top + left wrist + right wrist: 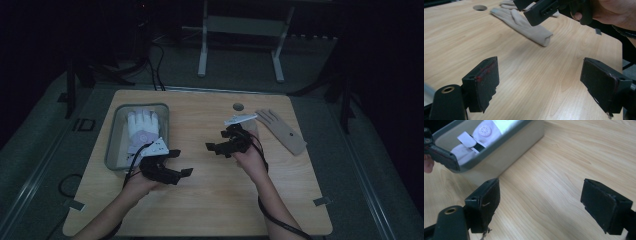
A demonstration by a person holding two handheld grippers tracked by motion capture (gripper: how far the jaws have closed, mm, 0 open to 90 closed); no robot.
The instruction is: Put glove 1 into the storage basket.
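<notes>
I hold my left gripper (pixel 181 162) over the wooden table (pixel 210 200) just at the 4 o'clock corner of the grey bin (pixel 114 135), its jaws spread wide with only bare wood between them. My right gripper (pixel 216 140) is near the table's middle, its jaws also standing wide and gripping nothing. The white glove (pixel 142 127) lies inside the bin at 9 o'clock from the right gripper, and the beige glove (pixel 282 131) lies flat on the table at 3 o'clock from it.
</notes>
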